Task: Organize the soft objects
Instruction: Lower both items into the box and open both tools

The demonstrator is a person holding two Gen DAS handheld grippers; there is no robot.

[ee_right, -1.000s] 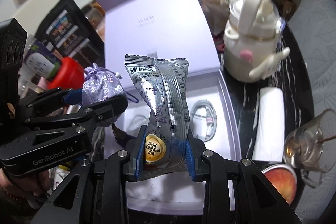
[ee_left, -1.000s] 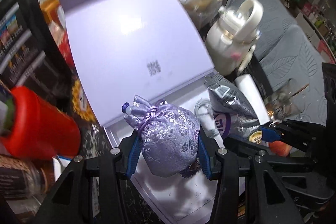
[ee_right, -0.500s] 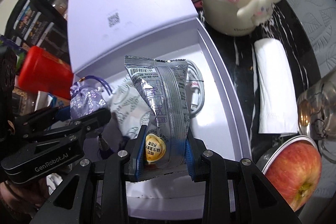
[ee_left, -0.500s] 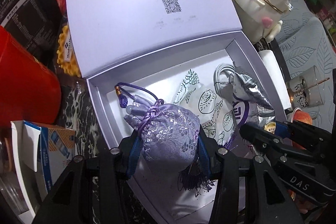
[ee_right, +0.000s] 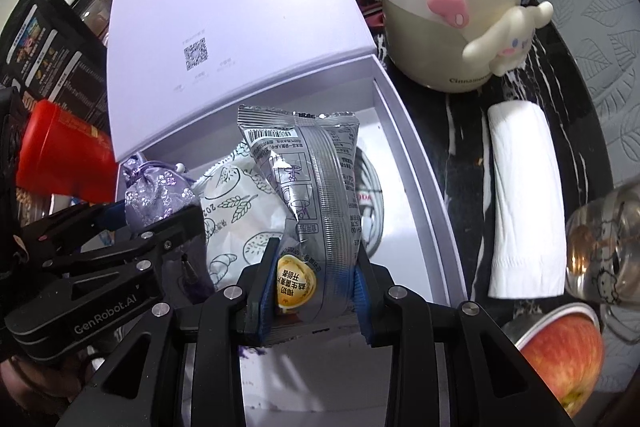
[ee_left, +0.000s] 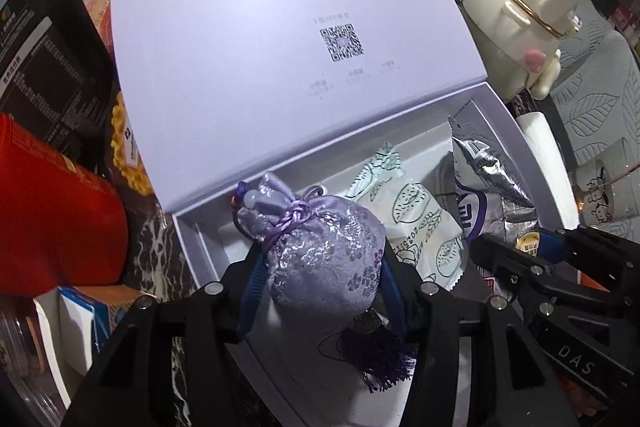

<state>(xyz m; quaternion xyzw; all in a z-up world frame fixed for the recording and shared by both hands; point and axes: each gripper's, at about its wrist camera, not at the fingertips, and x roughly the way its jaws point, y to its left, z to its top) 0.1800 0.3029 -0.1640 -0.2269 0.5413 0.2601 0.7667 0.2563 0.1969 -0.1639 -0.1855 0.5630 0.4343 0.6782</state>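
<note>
An open lavender box (ee_left: 516,143) lies on the dark marbled desk (ee_right: 464,131), its lid (ee_left: 280,27) tilted up and back from the far wall, with a printed code square on the inside face. Inside the box a white bread-printed packet (ee_left: 420,223) lies across the middle, and a coiled white cable (ee_right: 374,199) rests against the right-hand wall. The left gripper (ee_left: 320,271) has a lilac brocade pouch (ee_left: 328,255) between its blue pads; its jaws have just been opening a little, yet the pads are seen against both flanks of the pouch. The pouch sits low over the box's near-left corner, its long axis running away from the camera, the tied neck and bead pointing at the far-left corner and the purple tassel (ee_left: 380,359) trailing over the near floor of the box. The right gripper (ee_right: 314,279) is clamped on the lower end of a silver foil snack packet (ee_right: 312,187), which stands lengthwise along the fingers over the right half of the box, its crimped barcode end toward the lid hinge and its yellow sticker between the pads. Beyond the box's right wall stand a cream character kettle (ee_right: 448,15), a rolled white towel (ee_right: 524,199), a glass cup (ee_right: 600,247) and an apple (ee_right: 560,355); a red container (ee_left: 52,211) sits off the left wall.
</note>
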